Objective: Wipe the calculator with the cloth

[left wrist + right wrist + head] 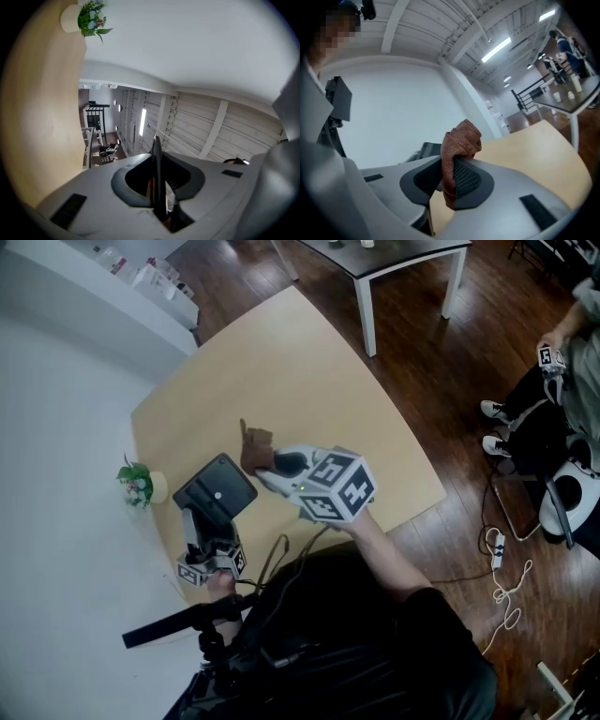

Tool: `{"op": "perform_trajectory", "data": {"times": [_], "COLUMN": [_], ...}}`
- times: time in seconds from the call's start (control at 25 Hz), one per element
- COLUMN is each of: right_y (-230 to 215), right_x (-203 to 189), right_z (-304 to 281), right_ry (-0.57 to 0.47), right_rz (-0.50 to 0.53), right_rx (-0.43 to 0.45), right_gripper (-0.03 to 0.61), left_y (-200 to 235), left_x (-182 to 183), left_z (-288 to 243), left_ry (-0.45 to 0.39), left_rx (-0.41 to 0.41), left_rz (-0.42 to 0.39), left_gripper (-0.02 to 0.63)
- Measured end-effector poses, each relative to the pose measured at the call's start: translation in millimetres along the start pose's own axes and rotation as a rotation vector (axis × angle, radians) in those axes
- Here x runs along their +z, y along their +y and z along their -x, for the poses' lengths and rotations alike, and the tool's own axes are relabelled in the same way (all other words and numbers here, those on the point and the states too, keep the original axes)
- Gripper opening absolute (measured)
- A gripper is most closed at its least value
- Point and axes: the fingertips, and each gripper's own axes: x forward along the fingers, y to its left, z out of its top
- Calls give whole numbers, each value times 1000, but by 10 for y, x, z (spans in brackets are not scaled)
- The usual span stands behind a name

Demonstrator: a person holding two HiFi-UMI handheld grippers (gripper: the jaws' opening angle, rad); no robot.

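Right claw [451, 176] grips cloth [461, 140] over table [534, 154].

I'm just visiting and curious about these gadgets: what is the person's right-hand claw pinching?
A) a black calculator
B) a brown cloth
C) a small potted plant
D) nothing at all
B: the right gripper view shows the right claw closed on a bunched brown cloth, while the black calculator sits in the left claw.
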Motion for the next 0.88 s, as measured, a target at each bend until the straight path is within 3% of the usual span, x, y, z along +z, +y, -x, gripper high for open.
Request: {"op": "perform_trajectory", "data": {"times": [0.12,0.2,0.32,0.56,0.72,0.8,0.88], "right_y": [593,748,628,44,-353,-298,-36], "right_x": [21,-141,-308,-399,-451,-355,-214], "right_z": [-204,-387,-497,-366,-123,-42,-45], "right_ry": [38,102,151,143,146,114,80], "right_rz": [72,124,140,36,11,0,-1], "right_rx": [184,210,158,17,-120,-105,-11], "right_gripper": [66,66,69,69,66,64,64], "left_y": [1,-18,-24,-16,6,16,41], "left_x": [-125,-208,-240,-163,-24,41,76], "left_z": [-58,-101,-94,1,58,66,61], "left_ry": [43,72,73,39,-50,-69,-72], "left_rx": [2,-3,3,-1,-26,-24,-14], "left_rz": [-21,-29,-20,6,53,45,32], "left_gripper": [64,64,74,81,60,61,61]}}
